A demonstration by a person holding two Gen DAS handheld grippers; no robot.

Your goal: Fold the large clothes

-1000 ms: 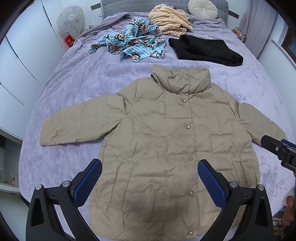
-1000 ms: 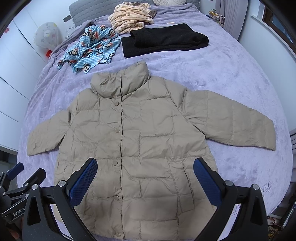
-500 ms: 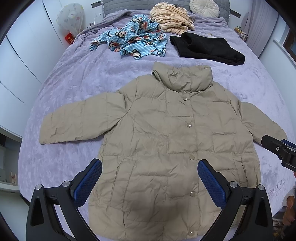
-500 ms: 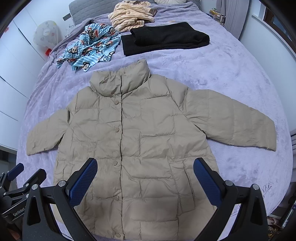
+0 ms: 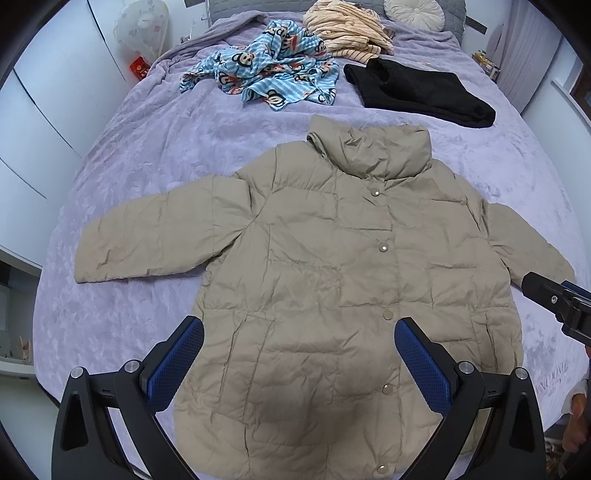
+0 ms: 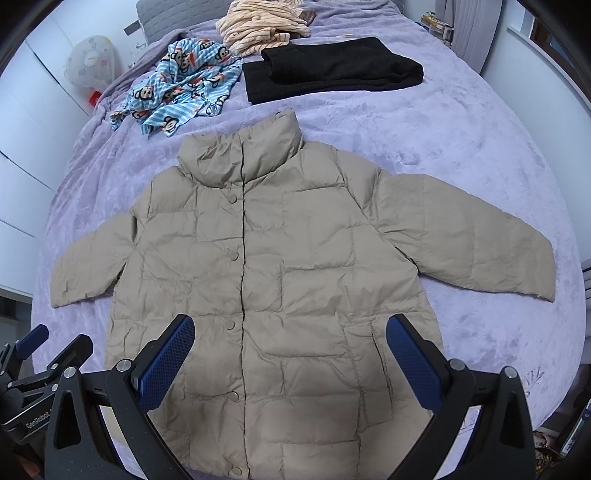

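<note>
A beige puffer jacket (image 5: 332,266) lies flat and face up on the purple bed, buttoned, collar away from me, both sleeves spread out; it also shows in the right wrist view (image 6: 280,266). My left gripper (image 5: 299,354) is open and empty above the jacket's lower hem. My right gripper (image 6: 290,354) is open and empty above the hem too. The right gripper's fingers (image 5: 554,295) show at the right edge of the left wrist view, near the jacket's right cuff. The left gripper (image 6: 40,354) shows at the lower left of the right wrist view.
A blue monkey-print garment (image 5: 269,74), a striped peach garment (image 5: 347,29) and a folded black garment (image 5: 417,92) lie at the far end of the bed (image 5: 147,147). A round pillow (image 5: 413,11) sits at the headboard. White wardrobes stand to the left, a wall and window to the right.
Both grippers have drifted slightly so the jacket sits a little lower in view. Nothing was grasped and the jacket has not moved.
</note>
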